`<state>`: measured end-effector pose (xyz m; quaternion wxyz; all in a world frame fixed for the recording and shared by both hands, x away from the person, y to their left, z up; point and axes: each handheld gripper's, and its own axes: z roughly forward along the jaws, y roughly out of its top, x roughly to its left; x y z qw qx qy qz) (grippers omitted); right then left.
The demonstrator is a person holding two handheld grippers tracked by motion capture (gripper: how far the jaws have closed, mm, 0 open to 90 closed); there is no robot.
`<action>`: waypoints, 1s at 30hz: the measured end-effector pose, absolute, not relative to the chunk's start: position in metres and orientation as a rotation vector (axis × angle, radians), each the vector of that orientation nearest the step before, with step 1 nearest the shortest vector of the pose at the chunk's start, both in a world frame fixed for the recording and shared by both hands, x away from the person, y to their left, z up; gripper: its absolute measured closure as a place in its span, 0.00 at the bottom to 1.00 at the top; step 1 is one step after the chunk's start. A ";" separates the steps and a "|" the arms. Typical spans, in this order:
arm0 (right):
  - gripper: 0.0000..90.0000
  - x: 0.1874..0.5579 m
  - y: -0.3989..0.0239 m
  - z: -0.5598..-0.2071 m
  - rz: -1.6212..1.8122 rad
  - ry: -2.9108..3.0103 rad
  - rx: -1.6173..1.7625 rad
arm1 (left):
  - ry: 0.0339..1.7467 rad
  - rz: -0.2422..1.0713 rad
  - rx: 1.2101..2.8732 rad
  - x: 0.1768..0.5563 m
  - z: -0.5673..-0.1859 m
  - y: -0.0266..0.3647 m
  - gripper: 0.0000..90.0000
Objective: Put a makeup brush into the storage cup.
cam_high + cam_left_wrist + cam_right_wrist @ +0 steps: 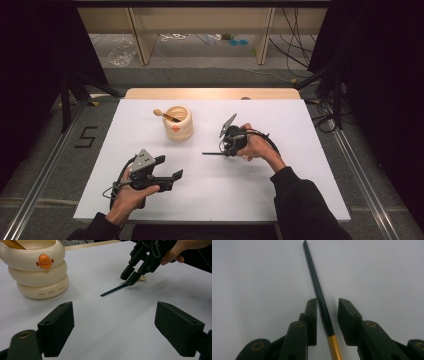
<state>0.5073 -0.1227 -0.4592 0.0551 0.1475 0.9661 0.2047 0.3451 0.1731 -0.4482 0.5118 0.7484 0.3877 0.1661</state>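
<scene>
The stick lies flat on the white desk, near the middle and a little toward 3 o'clock. In the high view its long axis runs from 9 to 3 o'clock, dark tip at 9 and thick end under the right tool. In the right gripper view it is dark along most of its length, with a gold section near the bottom; a pale end shows behind that tool in the left gripper view.

The right tool straddles the stick with jaws narrowed; one pad looks to be against it, the other has a small gap, so it is not yet clenched on it. The left tool, at 7 o'clock from the stick, is released, its jaws wide apart with nothing between them.

At 11 o'clock stands a cream ringed cup with an orange duck bill on the front and small lettering low on the side, roughly "THE JUDY SWAN" but too fine to be sure. A wooden spoon leans in it.

Bare desk lies all round the stick; the near edge and the edge at 3 o'clock are well apart from it.
</scene>
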 end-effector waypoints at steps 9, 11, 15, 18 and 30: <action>0.85 0.509 -0.125 -0.462 0.581 2.957 0.463 | 0.934 0.398 1.801 0.345 -0.448 0.173 0.18; 0.86 0.510 -0.125 -0.462 0.576 2.962 0.464 | 0.936 0.399 1.803 0.345 -0.449 0.173 0.18; 0.88 0.510 -0.122 -0.461 0.551 2.975 0.448 | 0.936 0.399 1.805 0.345 -0.449 0.173 0.18; 0.89 0.510 -0.120 -0.461 0.533 2.984 0.449 | 0.936 0.398 1.804 0.345 -0.449 0.173 0.18; 0.91 0.514 -0.113 -0.459 0.445 3.022 0.470 | 0.934 0.397 1.802 0.345 -0.448 0.172 0.18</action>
